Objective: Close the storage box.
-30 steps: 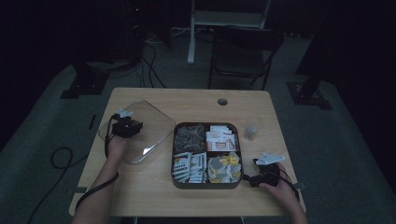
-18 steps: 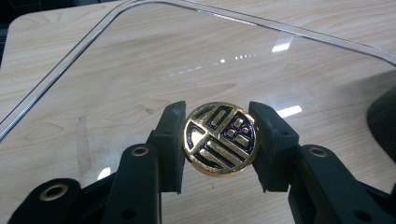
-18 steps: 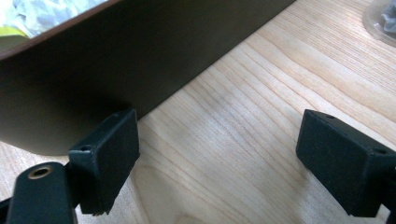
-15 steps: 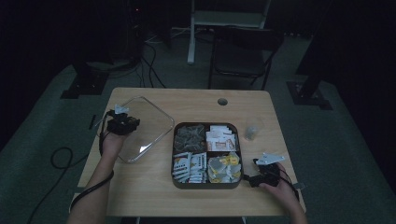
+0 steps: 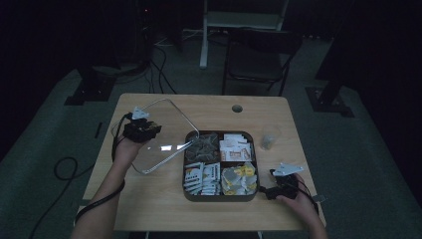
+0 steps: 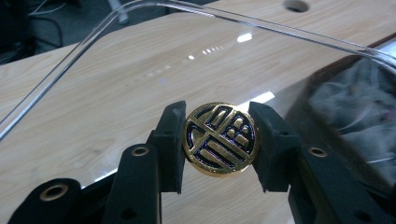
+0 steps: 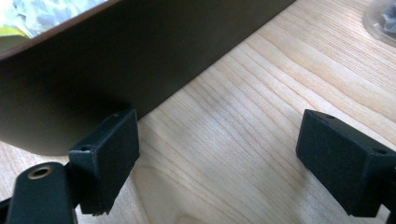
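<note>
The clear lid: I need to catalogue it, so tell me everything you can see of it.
The clear lid is a see-through, plastic-looking rounded rectangle with a raised rim and a round gold-and-dark knob at its middle. The left gripper is shut on that knob, one jaw on each side. The lid is tilted above the wooden table, left of the dark tray, with its right corner over the tray's near-left compartment. Light glints off its surface.

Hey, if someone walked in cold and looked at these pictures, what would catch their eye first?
Probably the round gold knob with dark inlay, clamped between the left gripper's black jaws, which lifts the clear rectangular plastic lid left of the dark square four-compartment tray. That tray, holding packets, sits at the wooden table's middle, with the right gripper open by its corner.
</note>
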The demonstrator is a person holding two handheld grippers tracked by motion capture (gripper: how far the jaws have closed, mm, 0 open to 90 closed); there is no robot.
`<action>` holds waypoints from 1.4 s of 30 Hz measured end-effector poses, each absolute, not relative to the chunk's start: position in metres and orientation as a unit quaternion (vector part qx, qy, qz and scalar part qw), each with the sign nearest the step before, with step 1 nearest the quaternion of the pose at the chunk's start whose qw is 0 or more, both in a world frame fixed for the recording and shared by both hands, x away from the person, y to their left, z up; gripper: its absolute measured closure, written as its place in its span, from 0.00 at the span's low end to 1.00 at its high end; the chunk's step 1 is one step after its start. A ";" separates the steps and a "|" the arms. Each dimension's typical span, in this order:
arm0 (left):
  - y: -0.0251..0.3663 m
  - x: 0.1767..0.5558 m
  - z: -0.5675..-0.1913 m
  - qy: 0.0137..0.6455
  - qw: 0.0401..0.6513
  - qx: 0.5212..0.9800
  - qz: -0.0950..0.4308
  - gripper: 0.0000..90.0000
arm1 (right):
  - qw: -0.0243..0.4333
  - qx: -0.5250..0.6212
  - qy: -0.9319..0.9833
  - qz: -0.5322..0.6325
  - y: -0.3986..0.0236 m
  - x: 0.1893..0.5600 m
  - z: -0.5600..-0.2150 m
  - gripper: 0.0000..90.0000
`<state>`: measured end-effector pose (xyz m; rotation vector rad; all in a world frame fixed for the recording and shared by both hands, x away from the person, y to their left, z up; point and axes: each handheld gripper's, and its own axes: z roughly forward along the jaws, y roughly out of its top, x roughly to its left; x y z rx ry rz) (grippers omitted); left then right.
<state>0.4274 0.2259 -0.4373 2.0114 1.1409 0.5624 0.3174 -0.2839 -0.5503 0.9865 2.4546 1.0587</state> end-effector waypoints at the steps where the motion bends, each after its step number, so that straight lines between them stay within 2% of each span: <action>1: 0.219 0.426 -0.436 0.437 0.379 0.788 0.213 0.67 | 0.146 0.343 0.852 0.368 -0.284 0.317 -0.550 0.14; 42: 0.102 0.397 -0.431 0.260 0.421 0.860 0.125 0.67 | 0.145 0.343 0.852 0.368 -0.284 0.317 -0.550 0.14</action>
